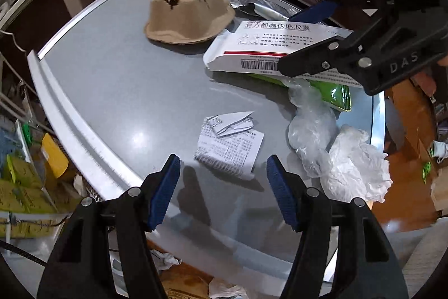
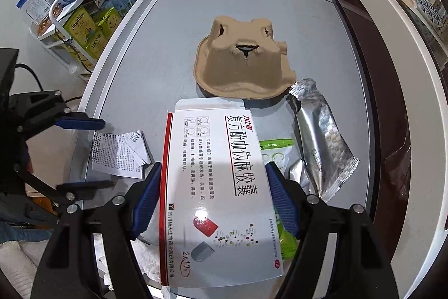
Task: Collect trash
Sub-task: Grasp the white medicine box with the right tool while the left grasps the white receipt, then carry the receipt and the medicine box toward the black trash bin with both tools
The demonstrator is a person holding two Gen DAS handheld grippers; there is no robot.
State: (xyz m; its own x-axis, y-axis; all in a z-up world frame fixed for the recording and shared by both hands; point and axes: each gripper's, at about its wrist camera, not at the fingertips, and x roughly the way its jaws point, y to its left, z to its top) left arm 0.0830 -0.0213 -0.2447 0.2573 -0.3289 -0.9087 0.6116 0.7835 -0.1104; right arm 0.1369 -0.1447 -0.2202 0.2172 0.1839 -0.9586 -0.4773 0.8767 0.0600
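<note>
The right gripper [image 2: 214, 198] has its jaws clamped on the two long edges of a white medicine box [image 2: 215, 187], which sits flat between the blue pads and sticks out ahead of them. From the left wrist view the box seems lifted a little above the table [image 1: 112, 80], casting a shadow below. The left gripper [image 1: 222, 187] has its jaws wide apart with nothing between them; a folded printed leaflet [image 1: 229, 147] lies just ahead of the gap, flat on the table.

By my reading, the collecting is at an early stage: one piece is in hand and the rest lies loose. Beyond the box's far end stands an upturned brown pulp tray [image 2: 243, 63]. To the right of the right jaws lie a silver foil wrapper [image 2: 322, 136] and a green packet [image 2: 275, 156], the latter partly under the box. To the right of the left jaws are a clear plastic bag [image 1: 310, 131] and crumpled white tissue [image 1: 355, 164] at the table's edge.

No bin or bag for the trash shows in either view, so where the box should go cannot be told. The green packet's full extent is hidden, and more paper scraps below the table are cut off.
</note>
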